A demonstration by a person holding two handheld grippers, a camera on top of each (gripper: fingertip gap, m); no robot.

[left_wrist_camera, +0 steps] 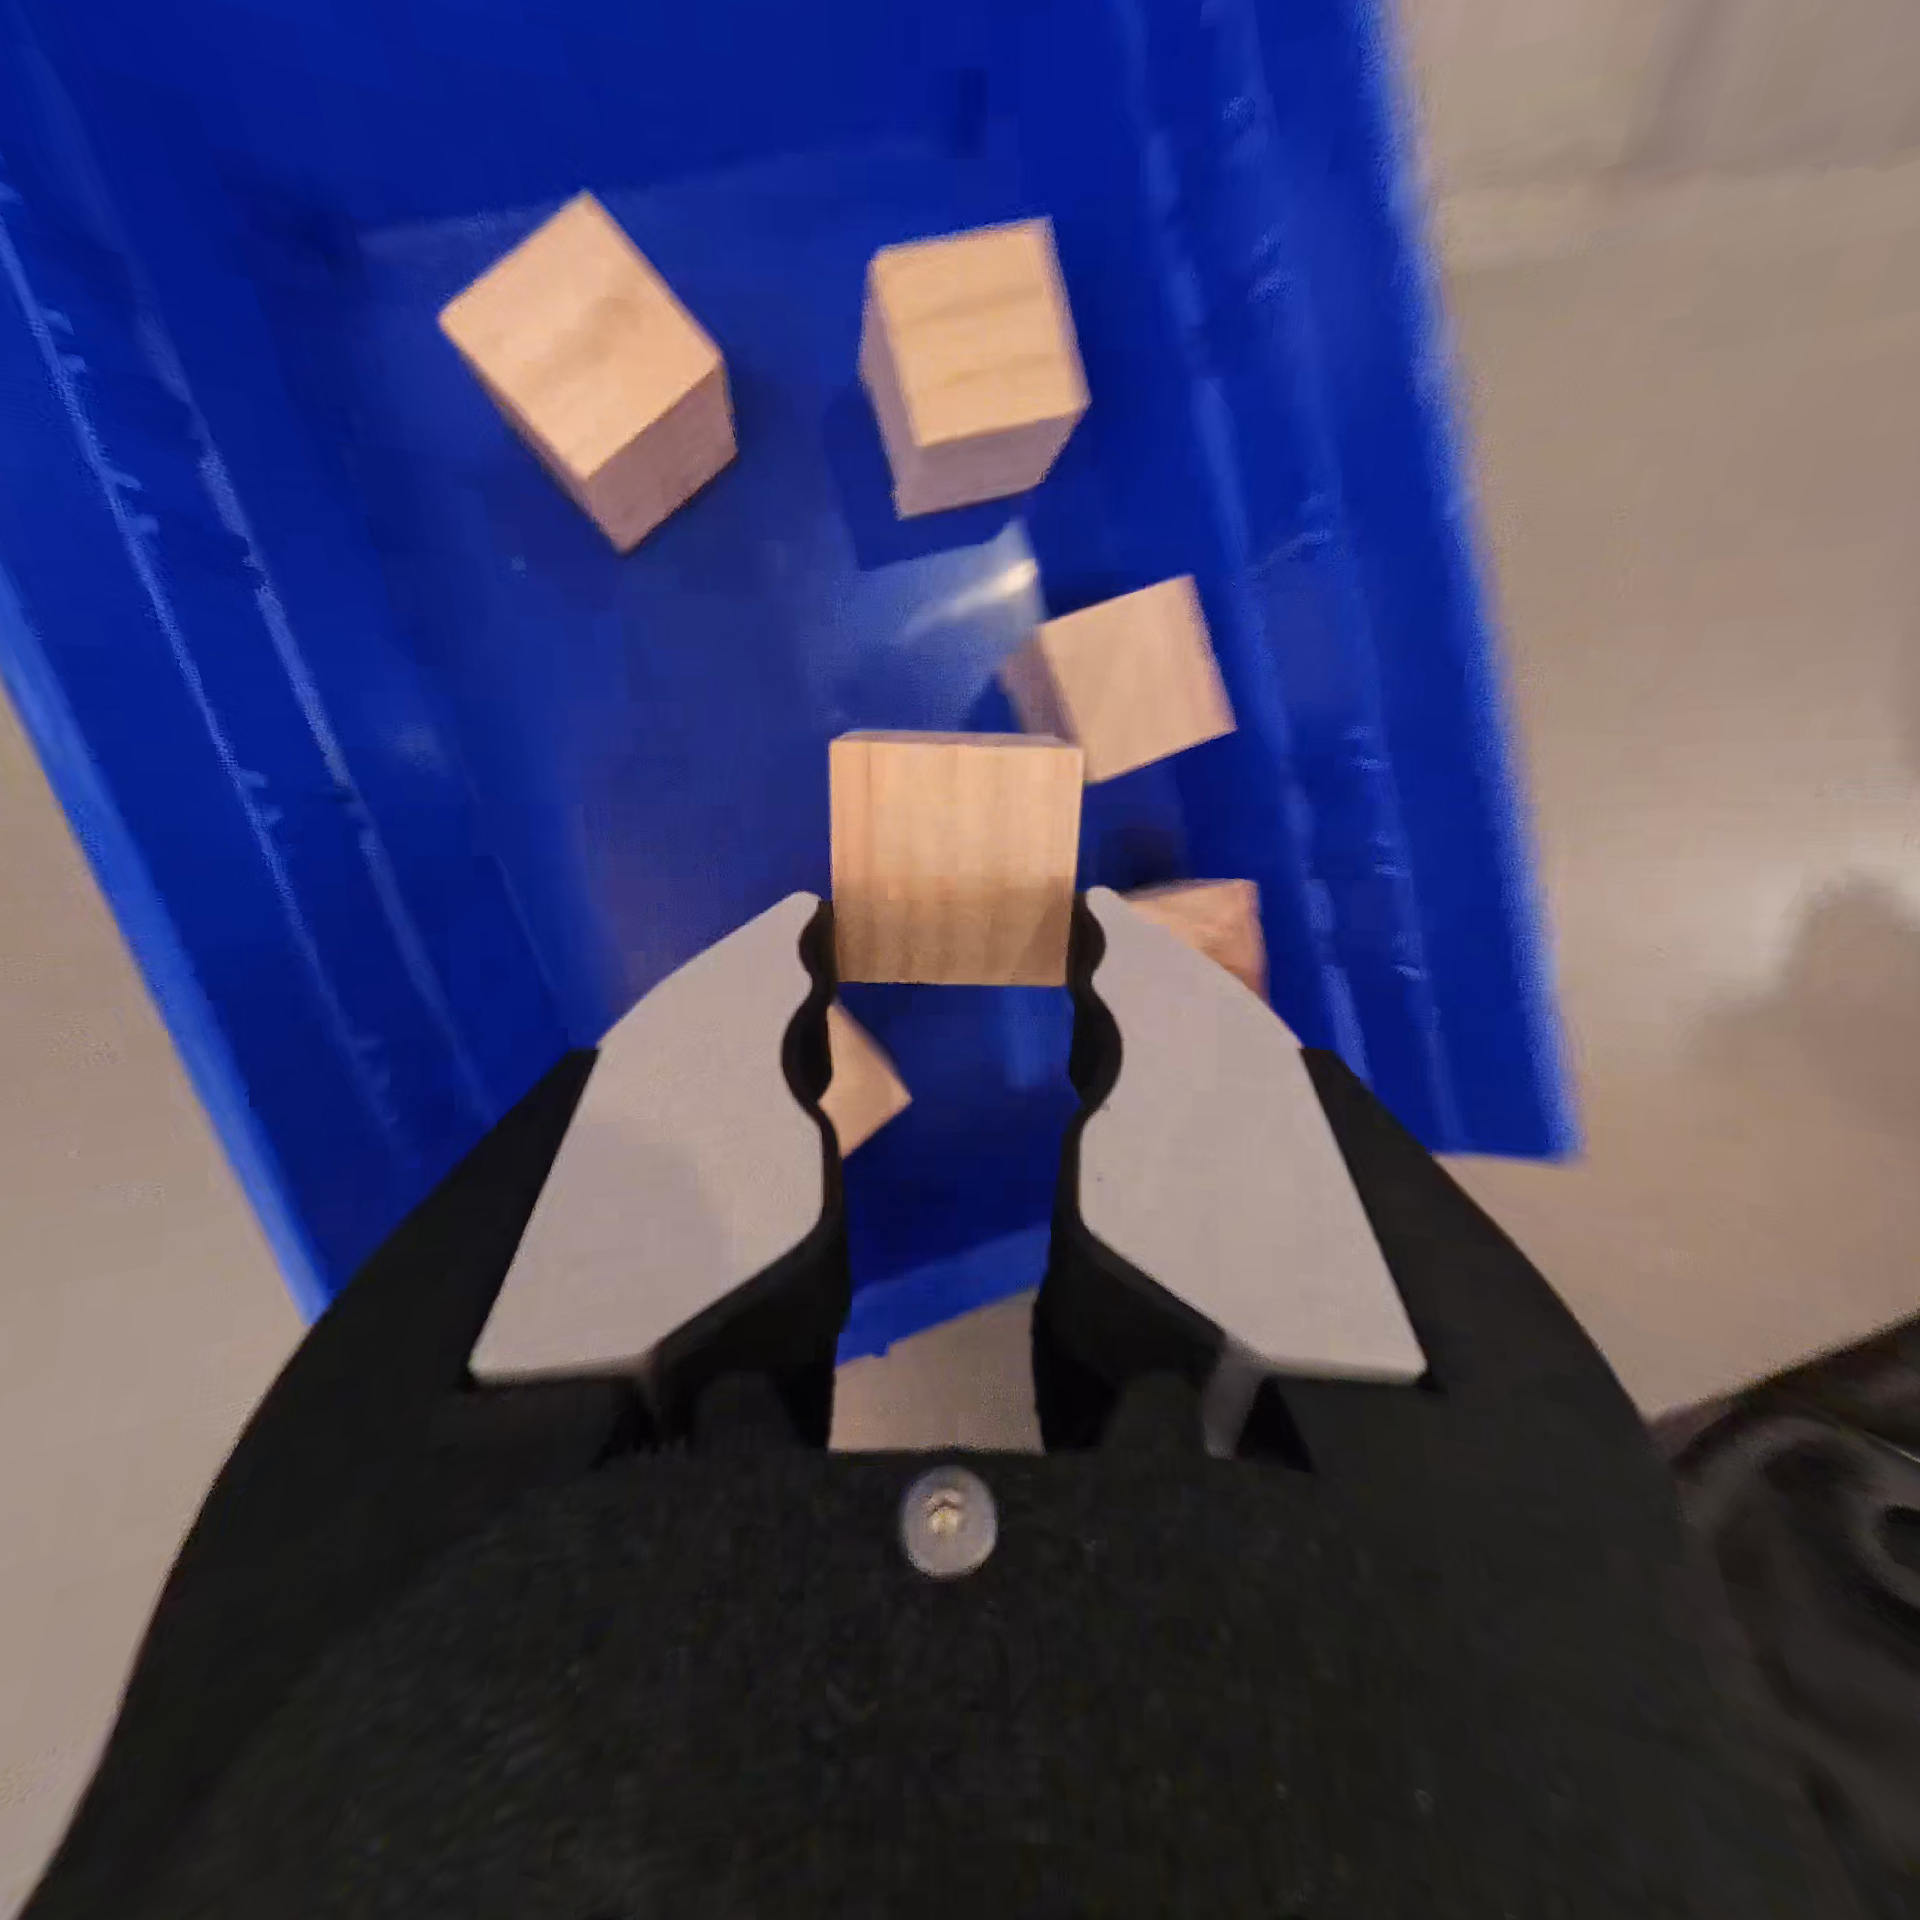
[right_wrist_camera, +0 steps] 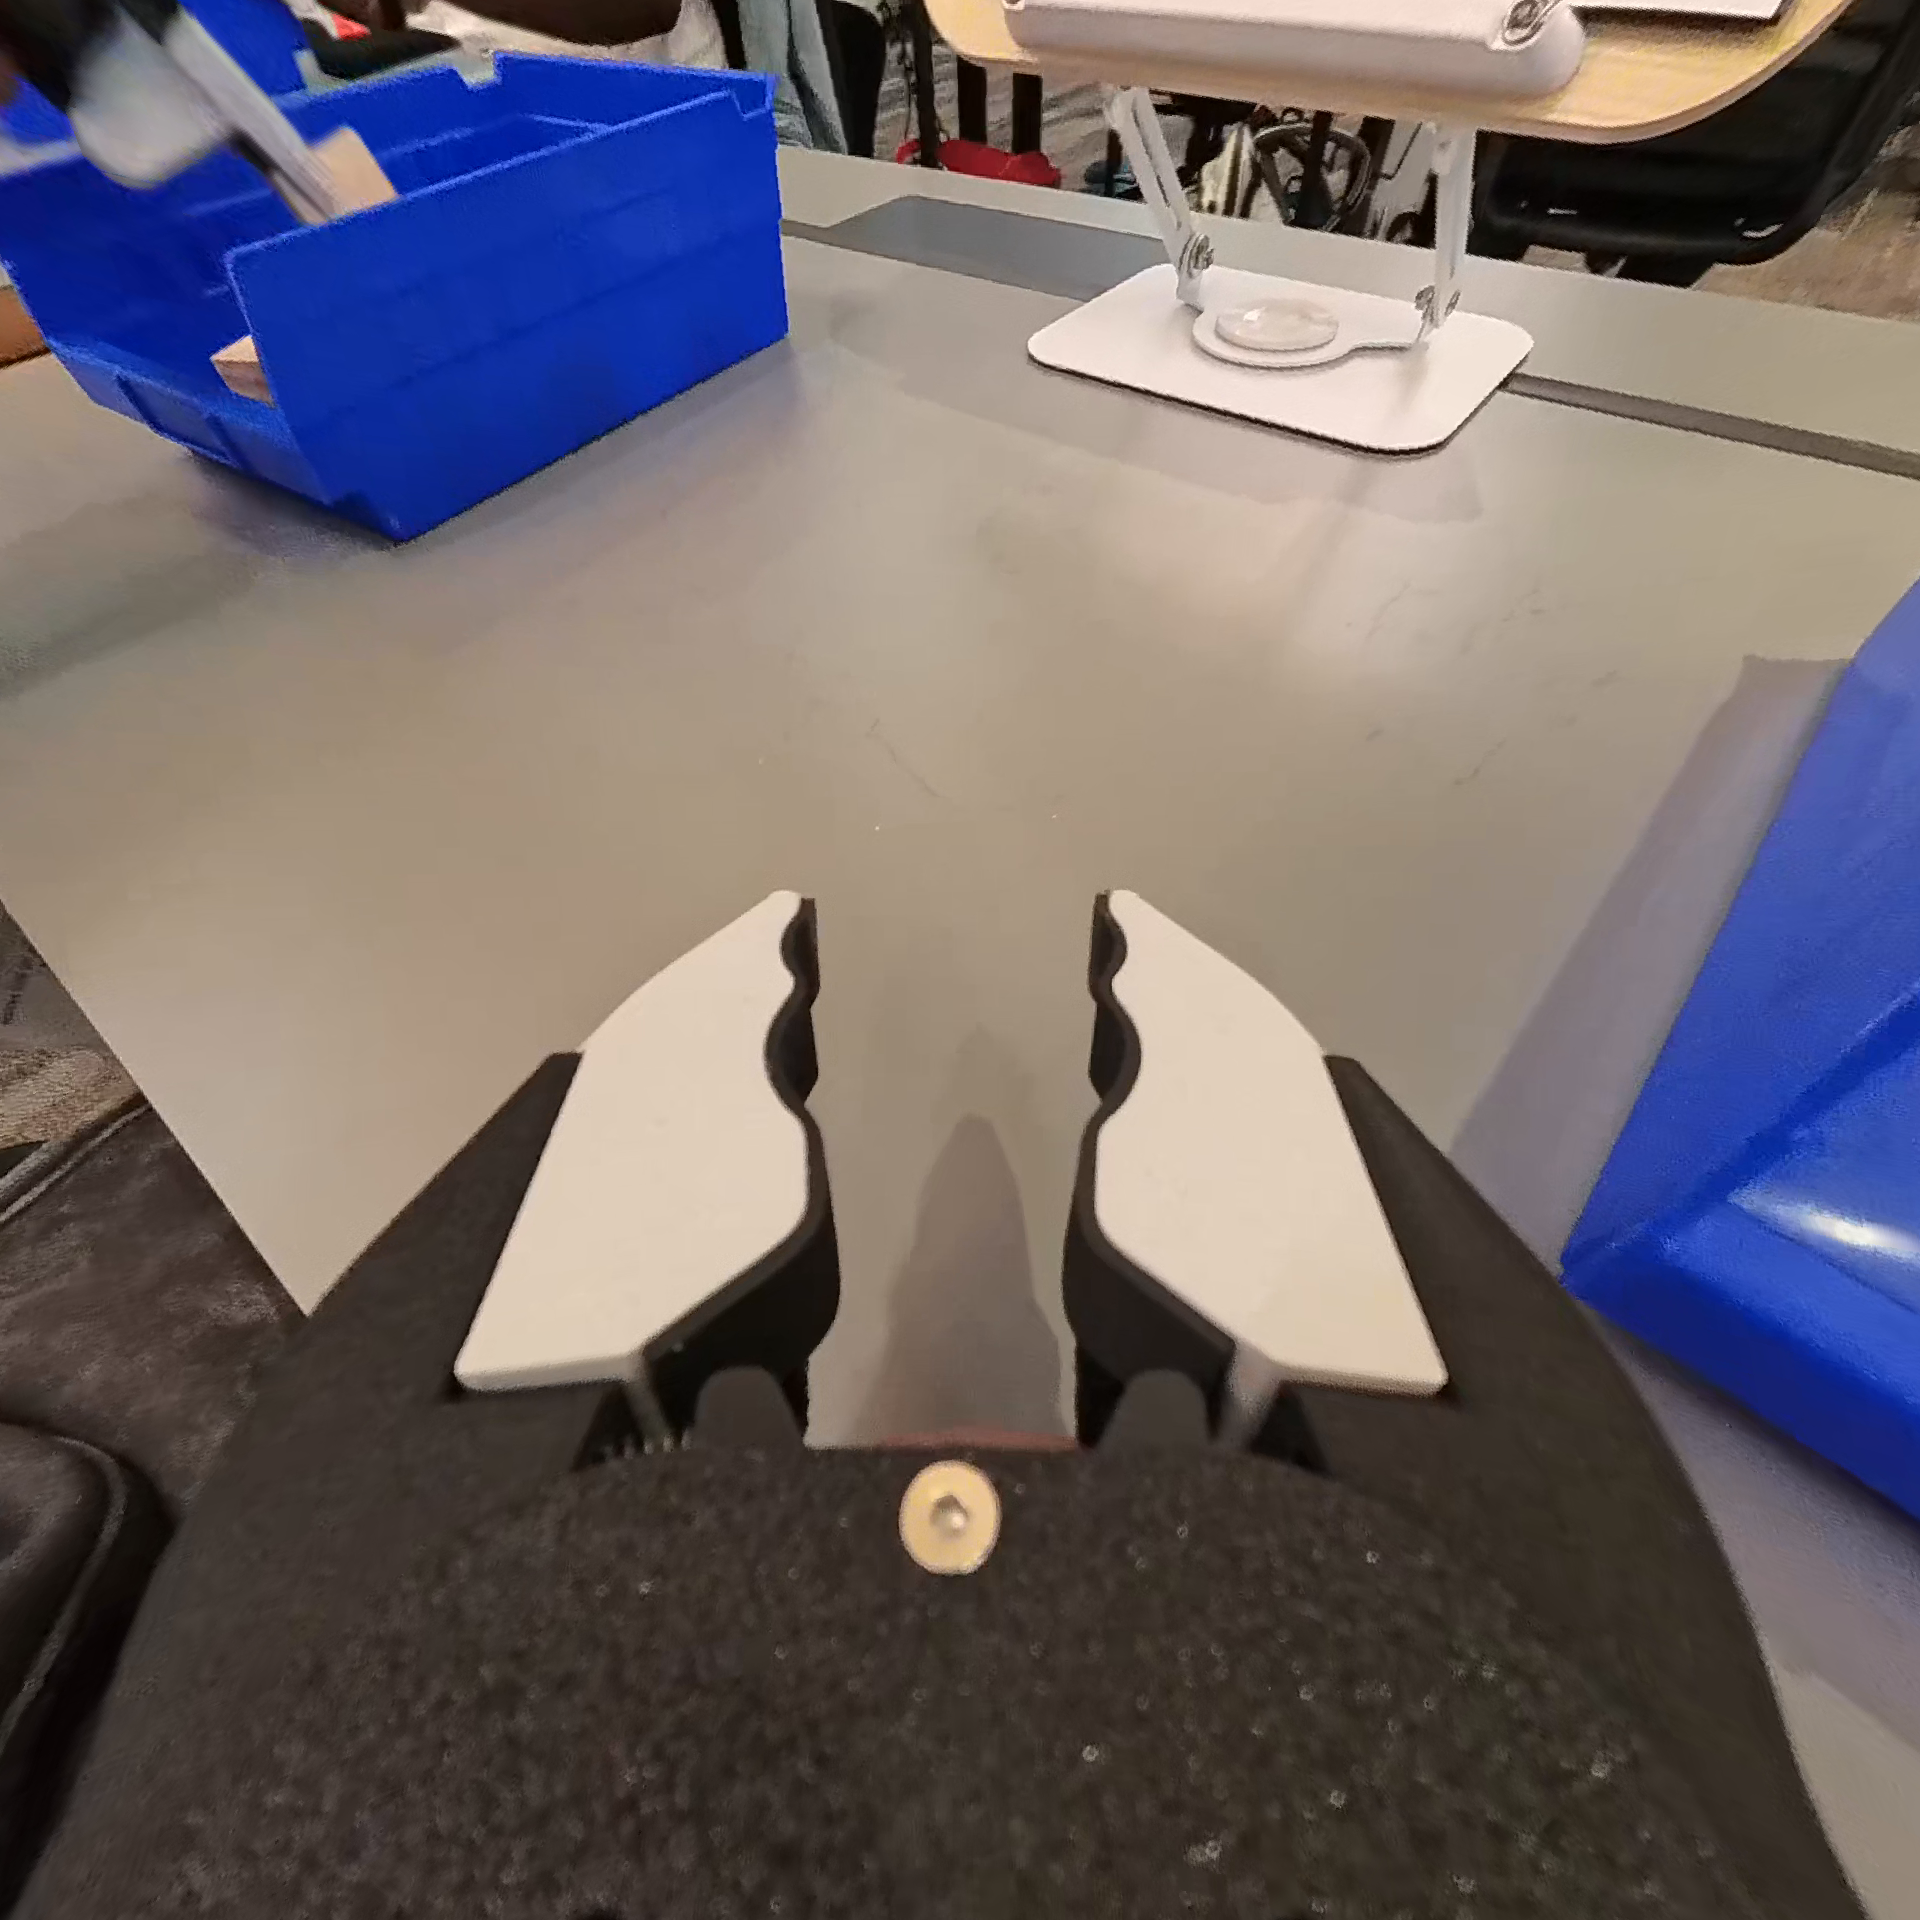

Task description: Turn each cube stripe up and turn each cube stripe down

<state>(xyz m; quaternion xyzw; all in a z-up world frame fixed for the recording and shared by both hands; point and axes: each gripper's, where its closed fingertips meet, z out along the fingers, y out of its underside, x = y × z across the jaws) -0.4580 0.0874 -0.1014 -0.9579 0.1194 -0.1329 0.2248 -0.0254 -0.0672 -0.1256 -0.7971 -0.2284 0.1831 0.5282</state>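
My left gripper (left_wrist_camera: 951, 935) is shut on a plain wooden cube (left_wrist_camera: 954, 857) and holds it above the blue bin (left_wrist_camera: 312, 727). No stripe shows on its visible face. Several more wooden cubes lie on the bin floor: one at the far left (left_wrist_camera: 592, 364), one at the far middle (left_wrist_camera: 971, 358), one at the right (left_wrist_camera: 1127, 675). Two others are partly hidden by my fingers. My right gripper (right_wrist_camera: 954, 925) is open and empty over the grey table (right_wrist_camera: 935, 675). In the right wrist view the left gripper (right_wrist_camera: 208, 125) shows blurred over the bin (right_wrist_camera: 499, 312) with a cube (right_wrist_camera: 353, 166).
A white stand (right_wrist_camera: 1288, 353) sits on the table at the far right. A second blue bin (right_wrist_camera: 1787, 1091) lies close on the right of my right gripper. The table's left edge (right_wrist_camera: 135, 1091) drops to a carpeted floor.
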